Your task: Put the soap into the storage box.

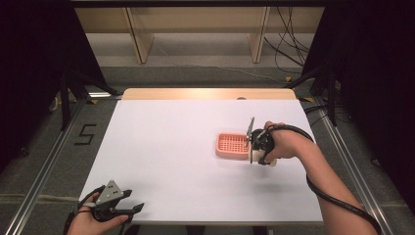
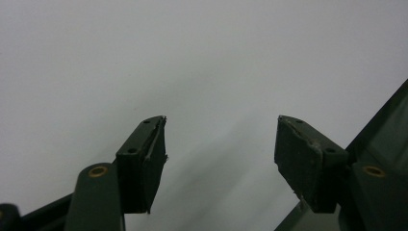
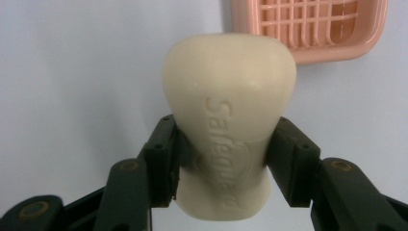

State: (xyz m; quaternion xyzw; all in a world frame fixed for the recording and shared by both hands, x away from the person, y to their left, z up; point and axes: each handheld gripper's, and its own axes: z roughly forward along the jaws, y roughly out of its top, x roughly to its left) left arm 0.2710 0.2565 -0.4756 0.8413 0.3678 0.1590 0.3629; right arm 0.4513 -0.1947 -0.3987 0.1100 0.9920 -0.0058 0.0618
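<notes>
Your right gripper (image 3: 221, 163) is pinching a cream bar of soap (image 3: 228, 120) by its narrow middle, both pads pressed on its sides. The raised letters on the bar read "Safeguard". The soap is just beside the pink soap dish (image 3: 308, 29), on the white table (image 1: 166, 147). Your left gripper (image 2: 221, 154) stands spread with nothing between the jaws, at the table's near left corner.
</notes>
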